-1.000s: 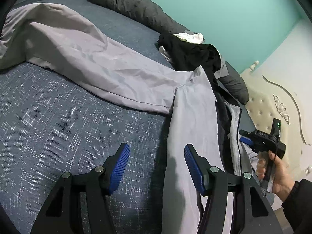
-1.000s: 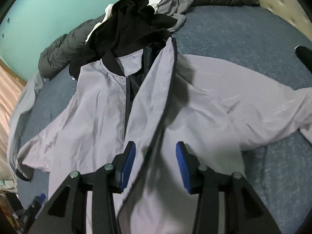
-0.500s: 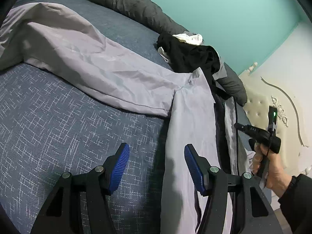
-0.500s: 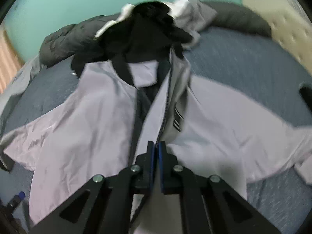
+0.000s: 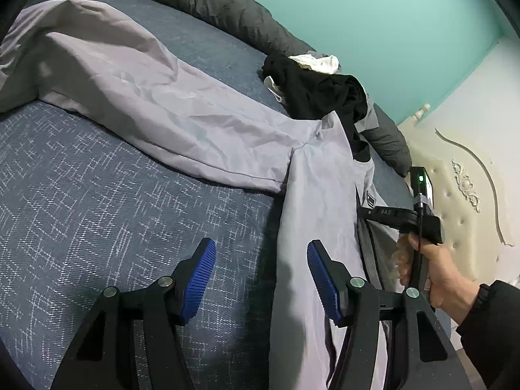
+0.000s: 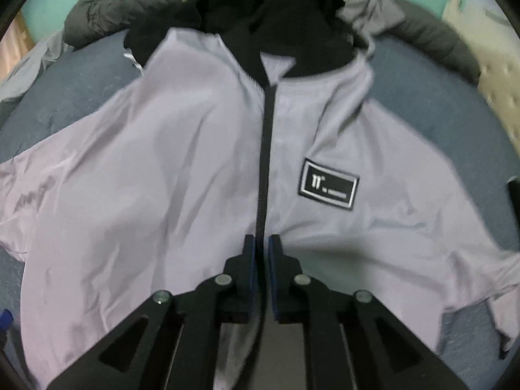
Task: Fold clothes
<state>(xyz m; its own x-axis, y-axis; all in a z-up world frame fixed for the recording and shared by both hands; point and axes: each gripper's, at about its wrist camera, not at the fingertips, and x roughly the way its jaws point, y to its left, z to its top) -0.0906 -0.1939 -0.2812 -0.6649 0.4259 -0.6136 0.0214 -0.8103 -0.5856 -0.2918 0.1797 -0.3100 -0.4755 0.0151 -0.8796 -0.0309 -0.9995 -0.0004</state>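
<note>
Grey jacket [image 6: 162, 169] lies spread front-up on the blue bedspread [image 5: 97, 195], one sleeve stretched out to the side, collar against the black clothes pile [image 5: 318, 87]. Your right gripper [image 6: 262, 247] is pitched steeply down, jaws opening, zipper edge [image 6: 265, 149] between the pads. Left gripper [image 5: 261, 279] is released above the bedspread beside the jacket's side. Teal wall [image 5: 390, 16] behind.

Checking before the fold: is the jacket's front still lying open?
No, the jacket lies with both front panels together along the zipper, patch facing up.
</note>
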